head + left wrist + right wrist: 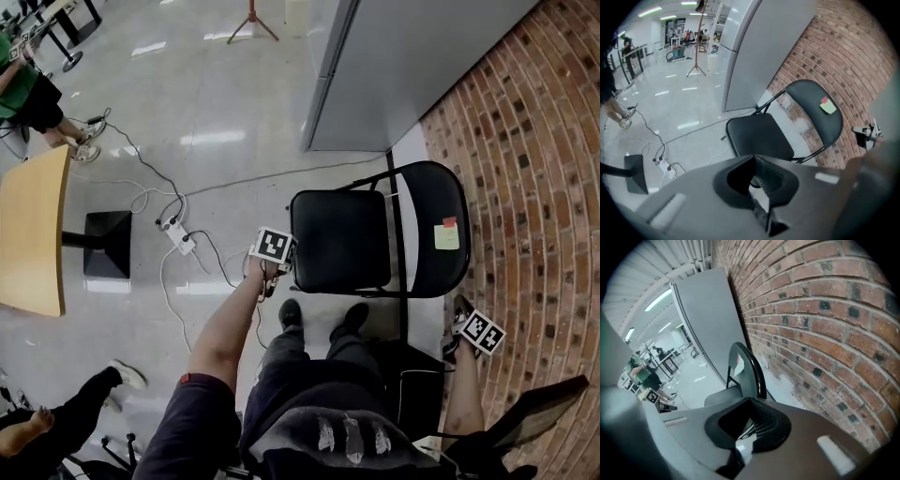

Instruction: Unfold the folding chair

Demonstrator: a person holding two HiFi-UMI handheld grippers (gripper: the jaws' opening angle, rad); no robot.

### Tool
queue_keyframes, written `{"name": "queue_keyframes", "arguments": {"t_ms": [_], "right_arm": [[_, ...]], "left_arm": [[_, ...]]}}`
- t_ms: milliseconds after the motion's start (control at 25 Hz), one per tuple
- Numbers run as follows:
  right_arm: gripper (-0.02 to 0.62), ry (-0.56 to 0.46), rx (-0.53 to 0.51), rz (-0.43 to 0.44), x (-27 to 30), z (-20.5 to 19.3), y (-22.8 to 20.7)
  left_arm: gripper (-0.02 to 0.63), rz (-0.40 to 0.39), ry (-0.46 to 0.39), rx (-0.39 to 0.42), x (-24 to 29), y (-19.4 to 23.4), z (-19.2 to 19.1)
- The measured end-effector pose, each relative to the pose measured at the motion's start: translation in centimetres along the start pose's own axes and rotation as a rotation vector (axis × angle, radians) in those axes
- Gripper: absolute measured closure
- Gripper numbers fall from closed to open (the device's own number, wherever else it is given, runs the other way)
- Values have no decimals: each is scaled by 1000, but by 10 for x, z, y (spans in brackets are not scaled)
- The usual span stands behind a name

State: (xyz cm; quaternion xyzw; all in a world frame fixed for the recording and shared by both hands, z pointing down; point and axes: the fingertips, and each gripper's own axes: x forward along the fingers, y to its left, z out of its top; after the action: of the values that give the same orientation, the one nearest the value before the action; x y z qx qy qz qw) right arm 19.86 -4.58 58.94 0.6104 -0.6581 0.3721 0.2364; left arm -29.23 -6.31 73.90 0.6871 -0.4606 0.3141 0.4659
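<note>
Folding chair (pixel 342 239) stands open at the edge of the floor (pixel 216 112), right by the brick wall (pixel 534 169). Its seat is flat and its back is up, with the back on the wall side. A yellow note (pixel 446 236) is stuck on the back. The left tool (pixel 277 253) is near the seat's front corner. Its jaws are closed tight and hold nothing. The right tool (pixel 476 328) is by the wall, near the chair's back. It is closed tight too, with nothing in it.

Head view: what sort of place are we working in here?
Probably an indoor lab or workshop hall: brick wall, polished floor with a power strip and trailing cables, a tripod.
</note>
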Motion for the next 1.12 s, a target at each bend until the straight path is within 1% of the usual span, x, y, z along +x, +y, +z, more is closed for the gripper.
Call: {"name": "queue_keyframes", "arguments": {"t_ms": [120, 160, 200, 320, 400, 480, 600, 680, 760, 800, 840, 880, 960, 1000, 1040, 1080, 1120], "right_arm": [[594, -29, -55, 71, 0, 16, 31], [594, -35, -70, 100, 0, 20, 42], [594, -29, -79, 131, 1, 22, 53], [594, 52, -98, 238, 9, 10, 89], [594, 77, -154, 285, 11, 3, 107], [594, 69, -190, 342, 8, 4, 119], [594, 43, -140, 427, -3, 6, 123], [594, 25, -112, 477, -7, 10, 123], [594, 4, -113, 527, -10, 20, 127], [594, -6, -121, 553, -11, 26, 130], [594, -16, -129, 581, -13, 31, 133], [594, -26, -136, 610, -16, 37, 137], [594, -47, -145, 675, -23, 48, 147], [594, -56, -151, 704, -26, 53, 153], [594, -64, -161, 729, -28, 58, 158], [594, -71, -175, 751, -31, 64, 163], [594, -78, -189, 770, -34, 68, 167]], "left_arm": [[604, -46, -43, -18, -27, -16, 4], [604, -68, -48, -34, -35, -24, 4], [604, -74, -53, -46, -41, -27, 4], [606, -20, -62, -30, -52, -26, 7], [606, 25, -64, 7, -56, -29, 8], [606, 77, -74, 56, -60, -37, 17], [606, 140, -90, 143, -69, -51, 39], [606, 173, -129, 173, -82, -61, 56], [606, 189, -193, 204, -98, -79, 78], [606, 201, -226, 240, -106, -91, 90], [606, 228, -257, 299, -113, -102, 103], [606, 271, -288, 377, -122, -113, 117], [606, 383, -356, 546, -145, -135, 149], [606, 432, -393, 603, -159, -144, 164], [606, 470, -429, 633, -172, -153, 178], [606, 497, -465, 635, -184, -161, 189], [606, 511, -499, 616, -193, -169, 198]]}}
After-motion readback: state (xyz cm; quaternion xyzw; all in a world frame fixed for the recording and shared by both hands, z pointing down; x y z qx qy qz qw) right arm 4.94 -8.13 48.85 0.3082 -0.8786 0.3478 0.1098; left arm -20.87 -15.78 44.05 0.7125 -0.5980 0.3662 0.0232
